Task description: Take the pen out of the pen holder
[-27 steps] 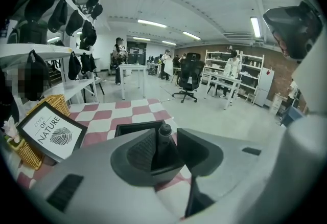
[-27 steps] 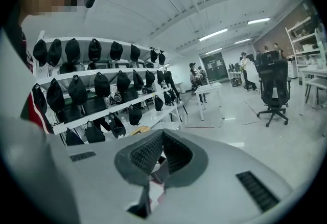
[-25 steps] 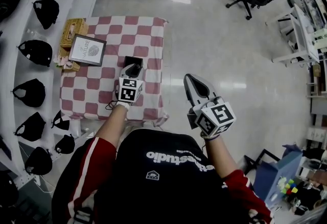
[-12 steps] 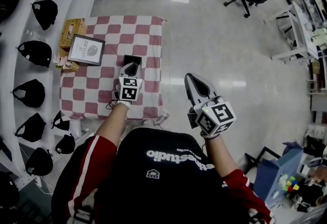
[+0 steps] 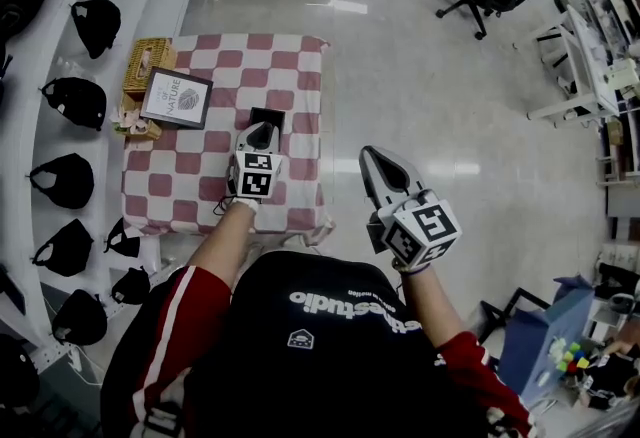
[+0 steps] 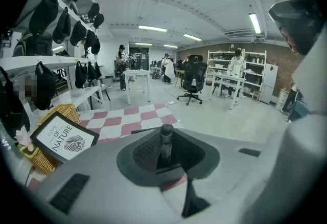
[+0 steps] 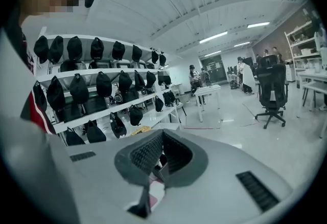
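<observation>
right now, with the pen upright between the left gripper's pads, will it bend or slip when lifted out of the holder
Probably stiff: the pen stands straight and upright in the left gripper. Its barrel looks round and smooth, so it may slip or swivel in a light hold. It looks slim, so likely light; the pen holder should stay put.

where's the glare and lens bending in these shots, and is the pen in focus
Head view: white glare patches on the glossy floor, and the room's edges bow. Left gripper view: heavy fisheye, black corners; the pen stands fairly sharp. Right gripper view: same fisheye, ceiling strip light blown white.
</observation>
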Demonstrator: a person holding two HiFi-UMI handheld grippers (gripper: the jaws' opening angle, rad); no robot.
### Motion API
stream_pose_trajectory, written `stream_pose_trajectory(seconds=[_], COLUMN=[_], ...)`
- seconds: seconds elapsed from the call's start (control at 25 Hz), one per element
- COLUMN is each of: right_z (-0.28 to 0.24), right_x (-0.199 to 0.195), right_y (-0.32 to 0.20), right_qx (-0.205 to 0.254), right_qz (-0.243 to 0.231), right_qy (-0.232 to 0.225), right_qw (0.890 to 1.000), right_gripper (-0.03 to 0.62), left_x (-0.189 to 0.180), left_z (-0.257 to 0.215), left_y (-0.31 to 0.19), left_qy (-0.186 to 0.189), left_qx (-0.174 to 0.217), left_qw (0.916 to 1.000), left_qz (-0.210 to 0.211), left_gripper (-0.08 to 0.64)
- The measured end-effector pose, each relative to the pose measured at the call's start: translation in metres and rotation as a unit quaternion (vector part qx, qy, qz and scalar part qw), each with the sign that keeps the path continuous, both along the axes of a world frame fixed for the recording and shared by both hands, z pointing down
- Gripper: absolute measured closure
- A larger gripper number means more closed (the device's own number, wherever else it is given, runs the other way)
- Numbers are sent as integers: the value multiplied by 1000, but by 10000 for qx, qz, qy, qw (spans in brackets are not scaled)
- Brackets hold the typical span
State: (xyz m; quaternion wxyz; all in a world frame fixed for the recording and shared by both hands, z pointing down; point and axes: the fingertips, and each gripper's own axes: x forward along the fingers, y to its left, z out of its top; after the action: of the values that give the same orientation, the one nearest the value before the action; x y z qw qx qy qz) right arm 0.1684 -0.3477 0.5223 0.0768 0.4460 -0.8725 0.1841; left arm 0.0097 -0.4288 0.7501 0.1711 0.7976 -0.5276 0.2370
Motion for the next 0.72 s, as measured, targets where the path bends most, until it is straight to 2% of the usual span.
stream_pose_trajectory(seconds=[0.24, 0.72], right_z=[-12, -29], right_x=[-14, -45], right_y=[12, 36], right_qx=[104, 208], right_qz=[37, 130], right_qy=[29, 164], right_qw=[9999, 9996], right_gripper=[589, 589], left_x=[-2, -17], left_z=[-20, -71], left_y=[1, 8], left_qy=[39, 352], left_qx=[187, 568], left_qw=[9997, 9974], left_qz=[153, 269], left_gripper=[489, 489])
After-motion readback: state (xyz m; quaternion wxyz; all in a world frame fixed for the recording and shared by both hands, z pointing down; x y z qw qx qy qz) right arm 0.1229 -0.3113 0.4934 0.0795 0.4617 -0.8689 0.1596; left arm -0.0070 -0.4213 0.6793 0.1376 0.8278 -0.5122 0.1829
